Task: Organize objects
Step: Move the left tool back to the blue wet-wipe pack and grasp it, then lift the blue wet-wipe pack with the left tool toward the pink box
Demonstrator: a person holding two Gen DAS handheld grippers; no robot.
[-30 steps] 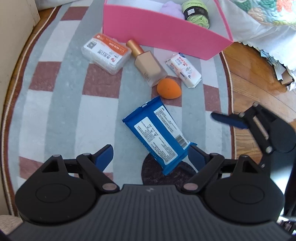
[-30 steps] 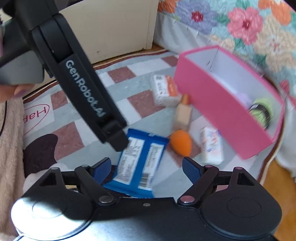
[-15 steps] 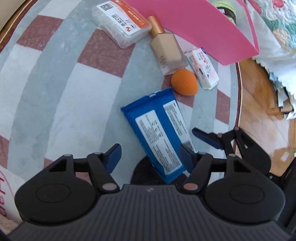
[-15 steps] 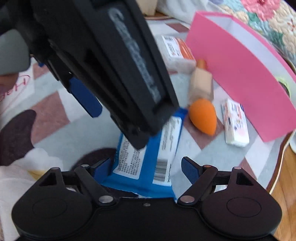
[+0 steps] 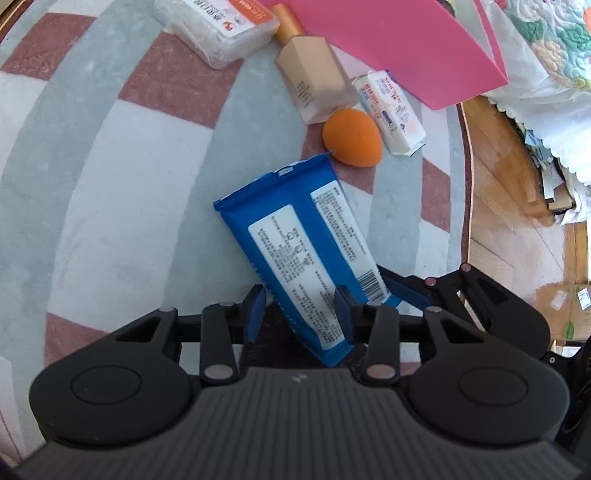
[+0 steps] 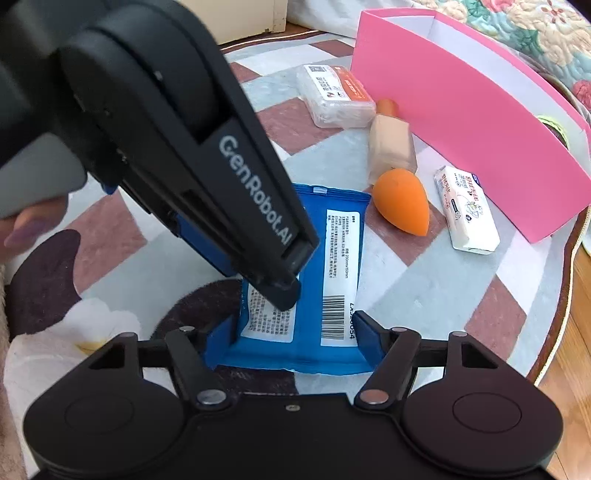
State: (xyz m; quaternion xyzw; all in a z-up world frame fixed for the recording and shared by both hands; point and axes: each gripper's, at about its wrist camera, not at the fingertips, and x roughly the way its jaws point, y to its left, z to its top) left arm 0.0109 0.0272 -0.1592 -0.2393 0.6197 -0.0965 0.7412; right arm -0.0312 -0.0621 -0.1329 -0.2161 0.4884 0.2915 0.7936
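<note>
On the rug, both grippers' jaws closing around the blue pack (image 5: 303, 254); only the right view shows a fingertip (image 6: 26, 229).

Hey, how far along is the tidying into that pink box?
Done: a green yarn ball is in the pink box. In hand: both grippers, left and right, are closing around the blue wipes pack, on the rug. Left: orange sponge, foundation bottle, tissue packet, swab box.
</note>
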